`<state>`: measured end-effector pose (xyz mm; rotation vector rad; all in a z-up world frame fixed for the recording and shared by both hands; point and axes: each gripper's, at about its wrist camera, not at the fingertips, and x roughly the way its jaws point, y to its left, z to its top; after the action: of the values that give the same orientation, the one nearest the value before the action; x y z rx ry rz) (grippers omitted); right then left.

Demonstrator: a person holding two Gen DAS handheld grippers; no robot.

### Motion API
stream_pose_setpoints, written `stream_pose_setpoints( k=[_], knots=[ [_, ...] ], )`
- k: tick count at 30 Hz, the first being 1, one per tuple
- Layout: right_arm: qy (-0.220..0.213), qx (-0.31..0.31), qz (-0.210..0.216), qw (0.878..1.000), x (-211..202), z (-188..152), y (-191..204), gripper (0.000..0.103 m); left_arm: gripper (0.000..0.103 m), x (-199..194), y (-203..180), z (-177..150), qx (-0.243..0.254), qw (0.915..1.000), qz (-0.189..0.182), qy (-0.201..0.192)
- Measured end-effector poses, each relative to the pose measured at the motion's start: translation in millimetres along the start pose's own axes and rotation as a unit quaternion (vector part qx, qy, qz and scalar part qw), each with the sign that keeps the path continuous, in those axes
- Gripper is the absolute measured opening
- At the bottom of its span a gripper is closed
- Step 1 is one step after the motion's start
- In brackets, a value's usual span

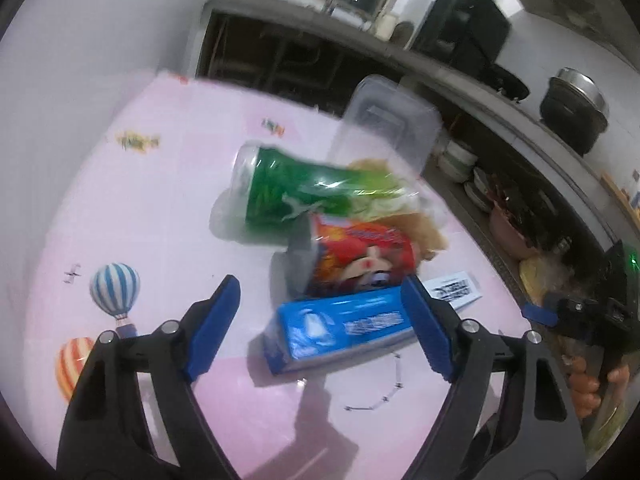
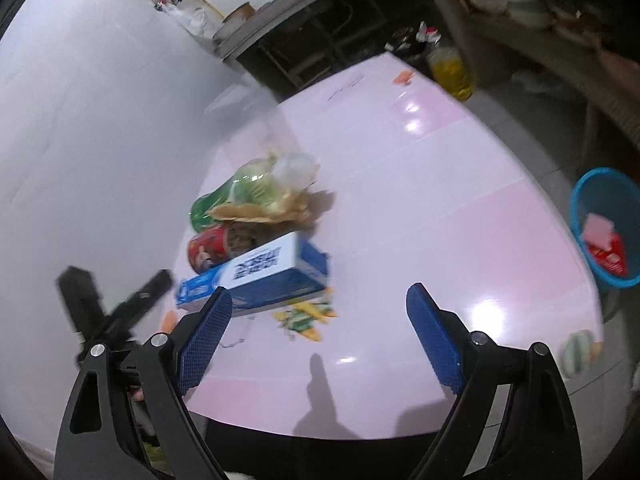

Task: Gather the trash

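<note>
Left wrist view: left gripper (image 1: 320, 320) stands wide, nothing held. A blue carton (image 1: 340, 330) lies between its pads on the pink tabletop (image 1: 180, 160); the far pad overlaps the carton's end, contact unclear. Behind it lie a red can (image 1: 360, 256) and a green bottle (image 1: 296, 196).

Right wrist view: right gripper (image 2: 318, 332) stands wide and empty above bare tabletop, the trash pile just beyond. A blue bin (image 2: 600, 220) holding scraps stands off the tabletop's edge.
</note>
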<state>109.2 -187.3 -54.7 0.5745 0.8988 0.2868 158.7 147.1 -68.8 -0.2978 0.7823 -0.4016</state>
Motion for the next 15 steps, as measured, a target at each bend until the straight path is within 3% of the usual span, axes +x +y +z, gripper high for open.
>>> stream_pose_setpoints(
  k=[2,5,15],
  knots=[
    [0.006,0.003,0.005,1.0,6,1,6,0.085,0.067,11,8,-1,-0.015,0.9996,-0.016,0.019],
    [0.01,0.007,0.009,1.0,10,2,7,0.084,0.063,20,13,-5,-0.024,0.9982,-0.042,0.034],
    [0.031,0.048,0.002,0.998,20,4,-8,0.082,0.058,12,-24,-36,0.027,0.9909,-0.107,0.077]
  ],
)
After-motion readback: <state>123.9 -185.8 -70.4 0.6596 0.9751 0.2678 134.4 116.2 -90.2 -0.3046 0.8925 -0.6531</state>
